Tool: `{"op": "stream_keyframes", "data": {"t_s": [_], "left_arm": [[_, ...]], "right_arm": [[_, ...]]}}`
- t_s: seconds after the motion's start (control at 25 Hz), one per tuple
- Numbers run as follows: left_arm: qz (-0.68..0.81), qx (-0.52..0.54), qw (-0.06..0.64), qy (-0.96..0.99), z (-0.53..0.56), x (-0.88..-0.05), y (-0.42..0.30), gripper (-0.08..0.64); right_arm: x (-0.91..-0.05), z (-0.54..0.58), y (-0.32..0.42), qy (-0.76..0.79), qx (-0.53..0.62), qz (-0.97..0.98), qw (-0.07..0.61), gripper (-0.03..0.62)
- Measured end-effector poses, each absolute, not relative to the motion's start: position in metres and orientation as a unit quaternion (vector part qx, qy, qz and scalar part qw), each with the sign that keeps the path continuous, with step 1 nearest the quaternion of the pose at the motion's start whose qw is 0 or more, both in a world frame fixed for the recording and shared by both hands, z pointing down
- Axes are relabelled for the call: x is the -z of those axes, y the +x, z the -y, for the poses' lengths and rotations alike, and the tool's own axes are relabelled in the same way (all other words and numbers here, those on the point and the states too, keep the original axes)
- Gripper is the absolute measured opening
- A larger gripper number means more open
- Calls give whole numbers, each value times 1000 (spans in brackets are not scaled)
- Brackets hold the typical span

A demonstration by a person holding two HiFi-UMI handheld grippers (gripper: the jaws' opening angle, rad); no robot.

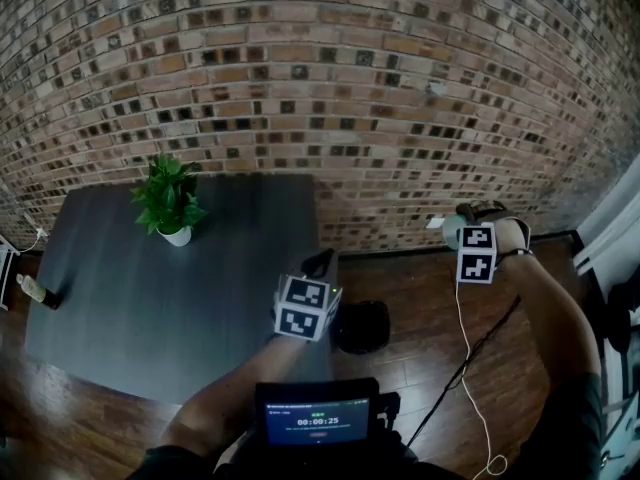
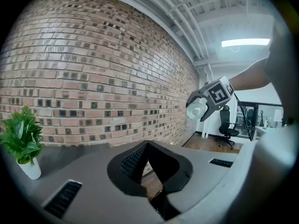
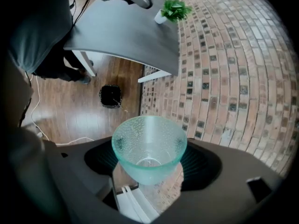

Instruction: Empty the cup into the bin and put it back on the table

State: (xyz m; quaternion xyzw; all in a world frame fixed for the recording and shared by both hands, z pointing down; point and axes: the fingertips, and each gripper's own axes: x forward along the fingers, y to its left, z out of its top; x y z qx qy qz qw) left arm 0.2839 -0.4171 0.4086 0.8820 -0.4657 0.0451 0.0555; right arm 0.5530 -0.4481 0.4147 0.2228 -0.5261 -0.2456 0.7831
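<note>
A pale green translucent cup [image 3: 148,148] sits between the jaws of my right gripper [image 3: 149,158], which is shut on it. Nothing shows inside the cup. In the head view the right gripper [image 1: 462,220] holds the cup [image 1: 450,232] above the wooden floor, right of the table and near the brick wall. The black bin [image 1: 362,326] stands on the floor by the table's right edge, and looks small and far below in the right gripper view, bin [image 3: 110,96]. My left gripper [image 1: 320,264] hovers over the table's right edge with its jaws together and empty, left gripper [image 2: 148,146].
The dark grey table [image 1: 150,298] carries a potted plant [image 1: 170,200] at the back and a small object [image 1: 35,290] at its left edge. A white cable [image 1: 470,368] trails over the floor on the right. An office chair [image 2: 226,125] stands far off.
</note>
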Motion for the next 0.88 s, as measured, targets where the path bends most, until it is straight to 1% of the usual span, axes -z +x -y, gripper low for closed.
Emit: {"op": "stream_keyframes", "data": {"t_s": [0.24, 0.36, 0.64, 0.88], "left_arm": [[464, -48, 55, 883, 417, -410, 286, 2], [463, -49, 57, 883, 417, -412, 286, 2], [461, -50, 60, 884, 416, -413, 285, 2], [460, -44, 65, 884, 417, -412, 280, 2]], "right_arm": [[-419, 445, 546, 263, 216, 580, 740, 391], [-419, 445, 542, 287, 196, 615, 708, 391], [-437, 445, 560, 340, 129, 673, 644, 391], [-439, 443, 554, 383, 69, 727, 566, 391]]}}
